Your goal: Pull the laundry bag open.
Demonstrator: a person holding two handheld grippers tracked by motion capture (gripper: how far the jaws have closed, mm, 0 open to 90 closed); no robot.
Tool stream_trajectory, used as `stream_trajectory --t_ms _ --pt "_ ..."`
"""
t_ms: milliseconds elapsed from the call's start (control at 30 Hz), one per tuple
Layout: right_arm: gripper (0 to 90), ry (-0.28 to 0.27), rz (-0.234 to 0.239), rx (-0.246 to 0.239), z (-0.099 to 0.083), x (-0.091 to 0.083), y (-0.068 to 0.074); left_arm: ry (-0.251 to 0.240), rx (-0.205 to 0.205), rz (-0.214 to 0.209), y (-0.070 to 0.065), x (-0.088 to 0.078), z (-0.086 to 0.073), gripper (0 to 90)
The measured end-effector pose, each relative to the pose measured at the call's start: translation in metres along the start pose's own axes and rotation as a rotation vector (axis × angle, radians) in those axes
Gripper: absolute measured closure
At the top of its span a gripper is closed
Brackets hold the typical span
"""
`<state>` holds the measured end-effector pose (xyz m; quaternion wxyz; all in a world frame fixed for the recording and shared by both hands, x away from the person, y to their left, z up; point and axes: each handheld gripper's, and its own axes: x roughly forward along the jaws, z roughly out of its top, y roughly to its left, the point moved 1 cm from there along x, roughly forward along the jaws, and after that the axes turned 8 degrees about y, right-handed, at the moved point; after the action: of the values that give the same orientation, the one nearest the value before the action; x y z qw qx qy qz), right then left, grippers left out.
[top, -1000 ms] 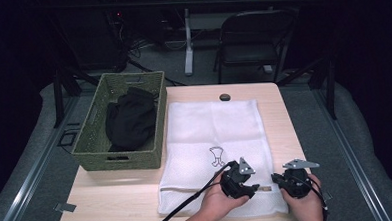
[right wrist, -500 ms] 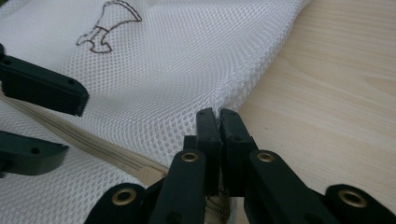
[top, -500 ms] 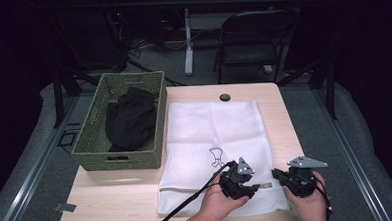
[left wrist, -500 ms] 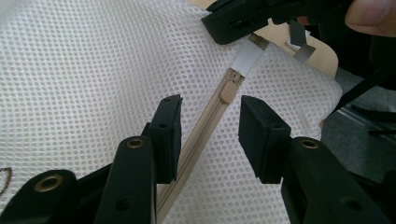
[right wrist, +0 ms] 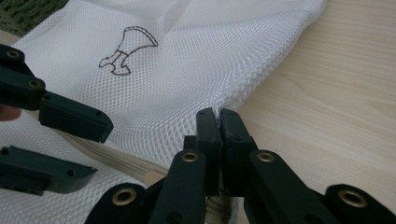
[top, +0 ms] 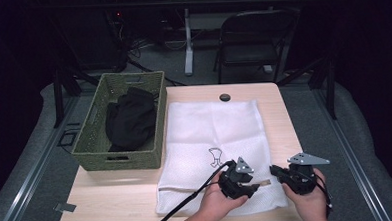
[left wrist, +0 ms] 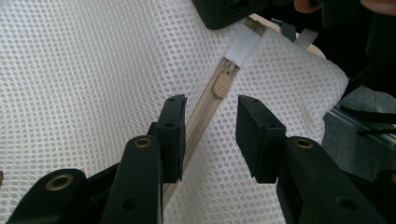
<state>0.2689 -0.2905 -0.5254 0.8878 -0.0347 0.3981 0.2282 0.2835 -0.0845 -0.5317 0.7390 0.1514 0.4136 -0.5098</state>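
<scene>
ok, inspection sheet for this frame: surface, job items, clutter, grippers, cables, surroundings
Surface: light wooden table, bare at its near left.
Job's things: white mesh bag lies flat; its zipper pull sits near the end of the beige zipper.
Clutter: green woven basket with a black cloth inside; small black disc at the far edge.
Grippers: left gripper open, jaws straddling the zipper and just been closing; right gripper shut on the mesh bag at its edge.
Cables: black cable trails from the left gripper across the bag.
Surroundings: folding chair, grey floor.
</scene>
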Motion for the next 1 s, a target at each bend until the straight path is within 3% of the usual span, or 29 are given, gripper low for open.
stream_trajectory --t_ms 300,533,767,833,1000 --pt "87.6 0.009 0.022 -0.021 0.01 -0.007 0.005 -0.018 0.006 -0.021 -0.006 -0.002 0.001 63.4" --pt "87.7 -0.013 0.031 -0.038 0.022 -0.014 0.013 -0.006 0.013 -0.013 -0.005 -0.003 0.0 62.2" --pt "87.7 -0.029 0.045 -0.036 0.021 -0.014 0.017 -0.002 -0.011 -0.053 -0.002 0.006 -0.003 64.0" --pt "87.8 -0.038 0.055 -0.039 0.021 -0.014 0.018 0.001 -0.01 -0.04 -0.003 0.007 -0.003 64.5" --pt "87.8 -0.049 0.056 -0.047 0.022 -0.014 0.022 -0.001 -0.01 -0.055 -0.002 0.01 -0.001 64.8"
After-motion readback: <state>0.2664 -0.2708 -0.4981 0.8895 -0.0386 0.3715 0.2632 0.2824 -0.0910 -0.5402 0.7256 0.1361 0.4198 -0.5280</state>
